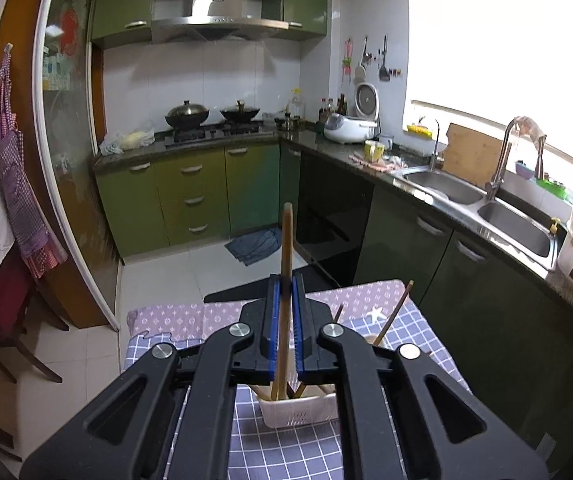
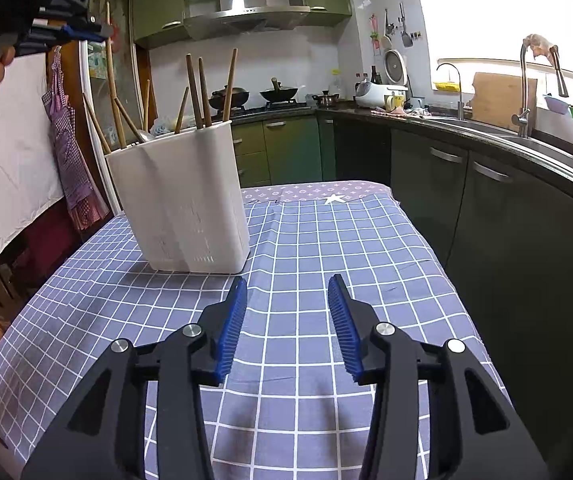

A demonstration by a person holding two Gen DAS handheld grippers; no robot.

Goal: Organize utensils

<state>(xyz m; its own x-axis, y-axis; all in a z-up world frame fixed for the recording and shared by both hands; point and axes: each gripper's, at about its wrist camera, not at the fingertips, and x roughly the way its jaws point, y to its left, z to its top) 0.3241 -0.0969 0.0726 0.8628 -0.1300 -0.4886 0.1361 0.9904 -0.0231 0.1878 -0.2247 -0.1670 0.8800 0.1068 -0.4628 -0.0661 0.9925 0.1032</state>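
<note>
Wooden chopstick (image 1: 286, 248) is pinched tight in the left gripper (image 1: 286, 292), right above the white holder (image 2: 182, 196) on the checked cloth (image 2: 306, 248). Right gripper (image 2: 288, 292) is spread apart, holding nothing.

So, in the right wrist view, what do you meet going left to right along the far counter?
Woks → small pot → rice cooker → cutting board → tall faucet.
</note>
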